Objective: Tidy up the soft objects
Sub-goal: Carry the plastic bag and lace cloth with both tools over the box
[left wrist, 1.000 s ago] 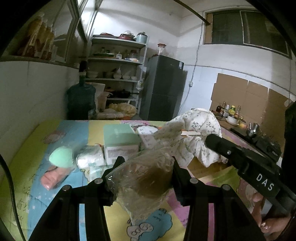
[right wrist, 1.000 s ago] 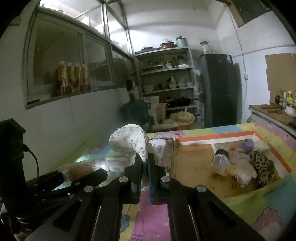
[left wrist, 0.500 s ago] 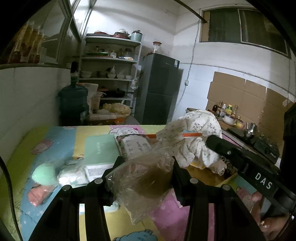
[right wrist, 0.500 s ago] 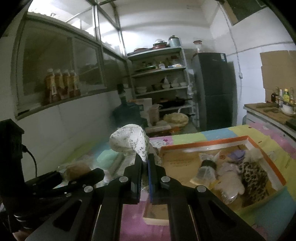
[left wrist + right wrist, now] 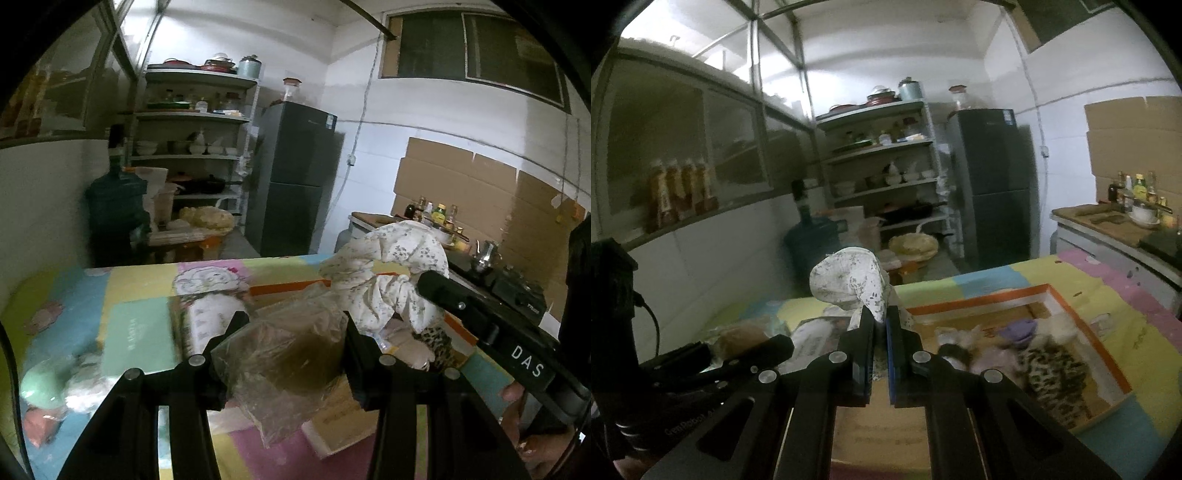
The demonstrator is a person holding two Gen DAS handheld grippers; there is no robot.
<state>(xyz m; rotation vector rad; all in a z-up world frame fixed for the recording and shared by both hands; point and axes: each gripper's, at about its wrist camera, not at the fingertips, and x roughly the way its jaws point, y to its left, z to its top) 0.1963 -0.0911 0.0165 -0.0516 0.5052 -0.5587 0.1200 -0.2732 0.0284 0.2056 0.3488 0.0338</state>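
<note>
Both tongs were clamped on loads, the right tongs (image 5: 880, 325) gripping a floral cloth (image 5: 849, 282) directly over the cardboard box (image 5: 1082, 332), nearer it than the left tongs (image 5: 291, 332) gripping a plastic-bagged brown lump (image 5: 291, 362).

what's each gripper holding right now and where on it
The left gripper clamps a clear plastic bag with brown contents across its middle. The right gripper pinches a white floral cloth by its lower hanging edge.

Dim kitchen, white walls. Open metal shelf unit (image 5: 195, 147) with bowls and pots against back wall; dark two-door fridge (image 5: 295, 177) just beside it. Blue water jug (image 5: 114, 203) near shelf foot. Cardboard sheets (image 5: 480, 192) cover right wall above counter (image 5: 1108, 225) holding bottles. High window (image 5: 472, 48) above cardboard.
</note>
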